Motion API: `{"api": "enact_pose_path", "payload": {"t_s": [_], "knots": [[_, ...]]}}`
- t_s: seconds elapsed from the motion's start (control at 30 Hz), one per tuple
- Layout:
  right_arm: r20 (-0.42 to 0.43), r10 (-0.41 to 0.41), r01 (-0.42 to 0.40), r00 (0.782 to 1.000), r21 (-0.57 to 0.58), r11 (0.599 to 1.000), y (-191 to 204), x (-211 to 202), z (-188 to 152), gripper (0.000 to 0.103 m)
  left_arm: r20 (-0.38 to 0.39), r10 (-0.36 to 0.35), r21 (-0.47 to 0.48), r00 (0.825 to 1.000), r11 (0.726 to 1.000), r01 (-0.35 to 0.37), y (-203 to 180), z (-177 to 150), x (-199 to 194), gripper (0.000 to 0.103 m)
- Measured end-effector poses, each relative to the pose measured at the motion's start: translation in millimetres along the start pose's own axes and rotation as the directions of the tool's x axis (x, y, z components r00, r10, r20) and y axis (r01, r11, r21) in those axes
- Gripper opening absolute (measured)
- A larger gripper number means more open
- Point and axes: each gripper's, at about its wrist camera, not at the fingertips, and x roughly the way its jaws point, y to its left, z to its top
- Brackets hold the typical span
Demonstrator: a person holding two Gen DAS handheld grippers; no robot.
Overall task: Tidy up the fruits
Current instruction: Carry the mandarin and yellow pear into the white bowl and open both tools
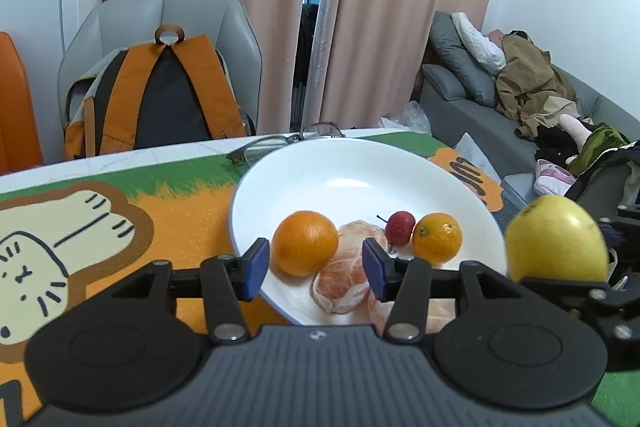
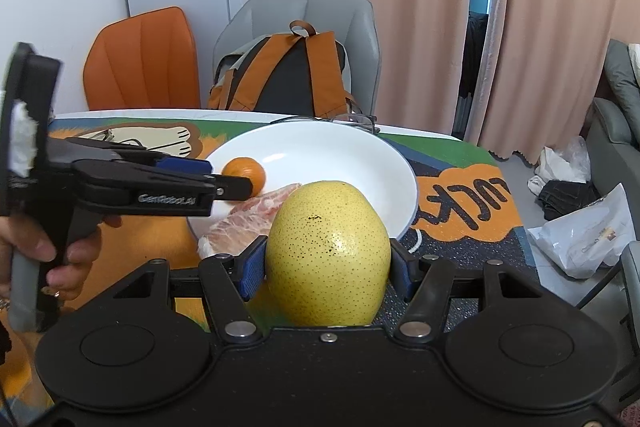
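A white plate (image 1: 360, 163) on the table holds an orange (image 1: 305, 242), a smaller orange (image 1: 437, 237), a small red fruit (image 1: 400, 227) and peeled citrus pieces (image 1: 344, 283). My left gripper (image 1: 316, 269) is open and empty, its blue pads on either side of the orange and the peeled pieces at the plate's near rim. My right gripper (image 2: 326, 261) is shut on a large yellow pear (image 2: 328, 255), held just off the plate's (image 2: 360, 155) near right rim. The pear also shows in the left wrist view (image 1: 556, 239).
A cartoon table mat (image 1: 120, 211) covers the table. Eyeglasses (image 1: 280, 143) lie behind the plate. A grey chair with an orange backpack (image 1: 160, 95) and an orange chair (image 2: 144, 63) stand beyond the far edge. A sofa with clothes (image 1: 520, 87) is at the right.
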Motion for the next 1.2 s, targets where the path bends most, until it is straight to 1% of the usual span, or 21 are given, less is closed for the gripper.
{"api": "enact_pose_path", "payload": {"t_s": [0.1,0.17,0.2,0.27,0.33,0.43,0.53,0.6,0.67,0.8,0.97,1.07,1.2], "knots": [[-0.004,0.004,-0.004,1.000,0.002,1.000,2,5,5,0.058,0.023,-0.004,0.003,1.000,1.000,0.004,0,0,-11,0.061],[-0.003,0.005,-0.005,1.000,0.007,1.000,3,9,9,0.058,0.038,0.008,0.012,0.999,1.000,-0.009,-1,0,-17,0.067],[-0.001,0.008,-0.008,1.000,0.012,1.000,3,11,12,0.058,0.048,0.017,0.015,0.999,1.000,-0.018,-2,0,-20,0.069],[0.002,0.010,-0.011,1.000,0.020,1.000,2,16,18,0.058,0.064,0.022,0.011,0.998,1.000,-0.023,0,1,-28,0.075],[0.007,0.011,-0.011,1.000,0.026,1.000,2,22,25,0.058,0.074,0.018,0.003,0.997,1.000,-0.018,3,1,-37,0.077],[-0.007,0.016,-0.015,1.000,0.038,0.999,0,34,33,0.058,0.079,0.007,0.010,0.997,1.000,-0.007,7,-3,-49,0.079],[-0.016,-0.004,0.004,1.000,0.034,0.999,4,46,39,0.058,0.073,0.004,0.032,0.997,0.999,-0.007,10,-14,-60,0.081],[-0.014,0.004,-0.004,1.000,0.031,1.000,6,54,42,0.058,0.068,0.002,0.043,0.998,0.999,-0.005,13,-21,-68,0.081],[-0.020,0.013,-0.012,1.000,0.036,0.999,8,60,45,0.058,0.063,0.001,0.038,0.998,0.999,-0.004,18,-28,-74,0.081],[-0.026,0.001,0.000,1.000,0.039,0.999,13,72,52,0.058,0.057,-0.007,0.028,0.998,1.000,0.006,29,-42,-90,0.081],[-0.053,-0.025,0.027,0.998,0.049,0.998,14,92,61,0.058,0.033,-0.023,0.067,0.999,0.998,0.021,37,-68,-109,0.082],[-0.072,-0.043,0.048,0.996,0.065,0.997,14,107,64,0.058,0.007,-0.044,0.100,0.999,0.994,0.043,38,-89,-118,0.082],[-0.079,-0.047,0.054,0.996,0.080,0.995,15,117,67,0.058,0.005,-0.052,0.127,0.999,0.991,0.051,37,-109,-129,0.082]]}}
